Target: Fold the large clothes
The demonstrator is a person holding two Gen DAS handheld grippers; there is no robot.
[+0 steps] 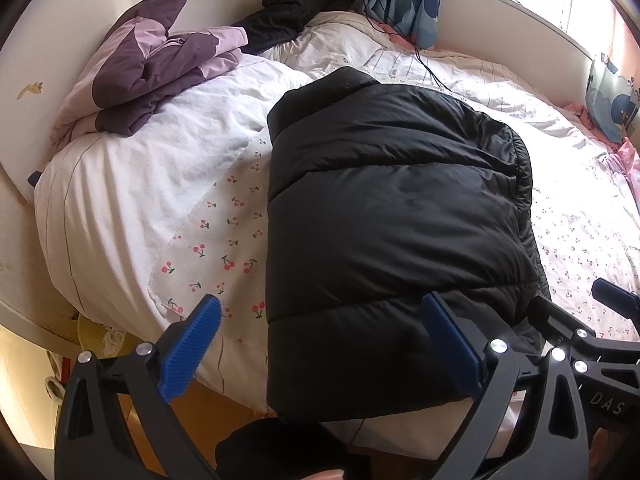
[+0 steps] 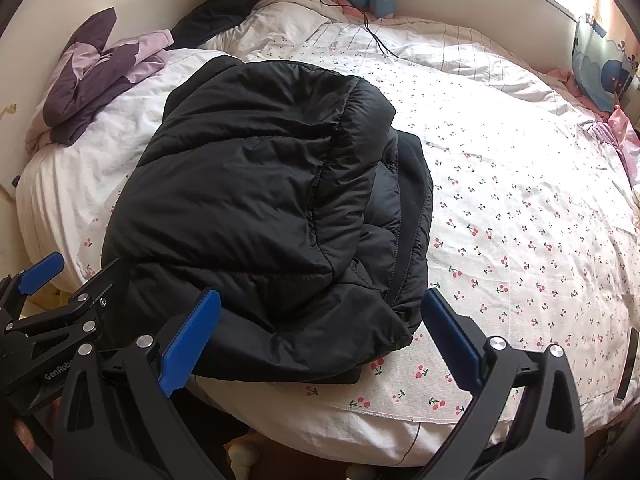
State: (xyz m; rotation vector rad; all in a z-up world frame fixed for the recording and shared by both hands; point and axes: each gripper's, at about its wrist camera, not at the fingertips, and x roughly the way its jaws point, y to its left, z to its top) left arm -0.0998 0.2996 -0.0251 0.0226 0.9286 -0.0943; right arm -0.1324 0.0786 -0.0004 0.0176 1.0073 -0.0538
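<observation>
You are holding the left gripper (image 1: 320,344) with its blue ribbed fingers (image 1: 192,354) spread wide and gripping nothing. Left of the fingers, a purple-and-lilac quilt (image 1: 148,68) is lying bunched against the wall on a white duvet (image 1: 132,184). Ahead of it, a second dark garment (image 1: 296,8) is slumping in the far corner, beside a blue patterned curtain (image 1: 404,0) and a thin black cable (image 1: 424,60) trailing across the bedding.

Between and beyond the left fingers, the black puffer jacket (image 1: 392,240) is lying folded into a rough rectangle, its quilted panels smooth and slightly glossy, its near edge overhanging the foot of the bed. It is resting on a cherry-print sheet (image 1: 224,240).

You are holding the right gripper (image 2: 320,344) wide apart and empty as well. Its left finger (image 2: 190,342) is crossing the jacket's (image 2: 256,184) near hem; whether it is touching cannot be told. The right finger (image 2: 454,342) is hovering over the bare cherry-print sheet (image 2: 520,200). From this side a ribbed cuff and sleeve are showing at the jacket's right edge. Far right of the fingers, a blue cushion (image 2: 600,68) is leaning against the wall.
</observation>
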